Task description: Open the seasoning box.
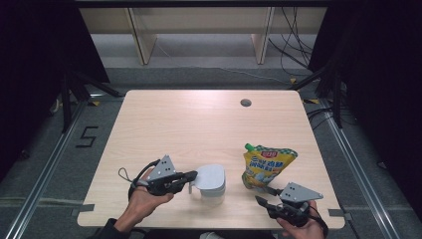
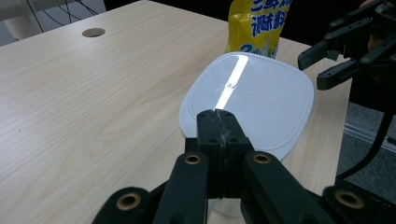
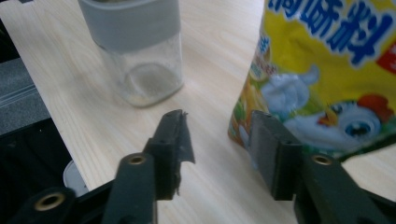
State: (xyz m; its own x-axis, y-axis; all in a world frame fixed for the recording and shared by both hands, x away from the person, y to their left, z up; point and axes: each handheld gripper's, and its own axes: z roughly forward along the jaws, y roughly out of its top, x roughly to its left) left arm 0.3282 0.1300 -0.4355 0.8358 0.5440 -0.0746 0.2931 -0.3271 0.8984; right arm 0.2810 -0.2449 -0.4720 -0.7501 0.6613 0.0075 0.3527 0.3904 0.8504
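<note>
The left gripper (image 1: 191,175) has its fingers pressed flat together with nothing visible between them, the tips against the near rim of the pale lid (image 2: 247,100) on a clear jar (image 1: 211,185) — touching or a hair short of it, I cannot say which. The jar stands near the front edge of the worktop (image 1: 189,124), and through its glass in the right gripper view it looks nearly empty, only a pale residue at the bottom.

Just to the right of the jar stands a yellow sauce pouch (image 1: 266,166) with a green spout at its top corner. The right gripper (image 1: 263,194) hovers low at the pouch's bottom corner, fingers partly spread. In its own view one finger lies against the pouch's lower edge and the other stands clear of it over bare wood, so nothing is pinched.

To my eye this is the setting-up step: one hand steadying the jar, the other going for the pouch, presumably to pour from it into the jar. The next move calls for the right fingers to straddle the pouch and close on it firmly — a soft bag will buckle if gripped low. The lid is still on, so it has to come off before any pouring.
</note>
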